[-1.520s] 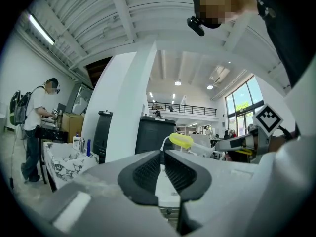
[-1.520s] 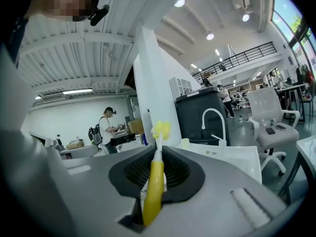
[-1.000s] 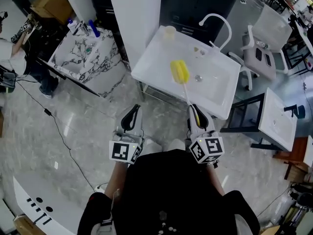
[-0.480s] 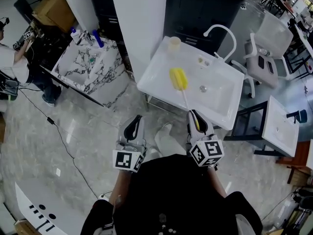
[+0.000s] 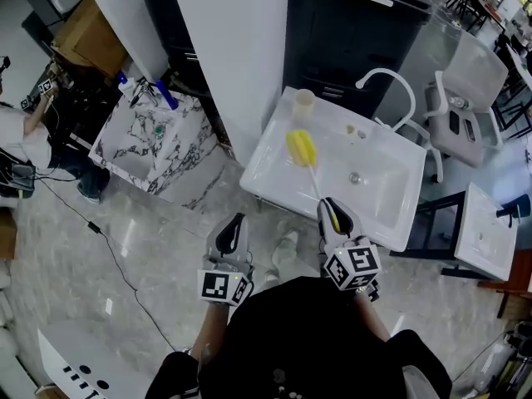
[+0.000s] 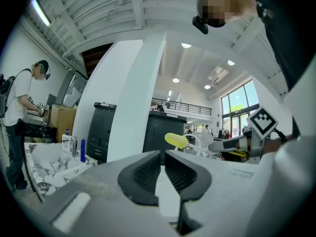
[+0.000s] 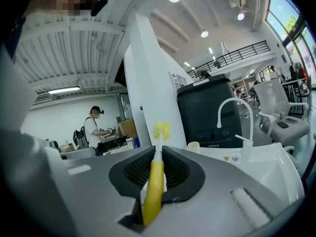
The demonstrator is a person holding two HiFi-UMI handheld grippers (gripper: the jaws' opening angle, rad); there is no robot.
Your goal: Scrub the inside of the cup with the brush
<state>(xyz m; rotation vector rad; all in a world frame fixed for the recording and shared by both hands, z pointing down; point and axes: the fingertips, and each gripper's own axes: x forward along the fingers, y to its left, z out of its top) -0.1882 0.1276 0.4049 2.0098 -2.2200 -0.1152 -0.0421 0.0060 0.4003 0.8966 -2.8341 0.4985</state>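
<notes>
A pale cup (image 5: 304, 100) stands on the back left corner of the white sink (image 5: 274, 177), also visible in the right gripper view (image 7: 193, 146). My right gripper (image 5: 332, 214) is shut on the yellow handle (image 7: 154, 181) of a brush. Its yellow sponge head (image 5: 301, 148) hangs over the sink's left part, short of the cup. My left gripper (image 5: 233, 231) is over the floor in front of the sink. Its jaws are shut with nothing between them (image 6: 162, 154). The brush head (image 6: 176, 140) shows to the right in that view.
A white curved faucet (image 5: 391, 81) rises at the sink's back. A white pillar (image 5: 233, 48) and a black cabinet (image 5: 357, 32) stand behind. A marble-patterned basin (image 5: 154, 140) with bottles and a person (image 5: 25, 131) are at left; a white chair (image 5: 465, 98) at right.
Both grippers have moved forward toward the sink, which now lies closer beneath the brush head. The brush stays in the right gripper; the left jaws are unchanged.
</notes>
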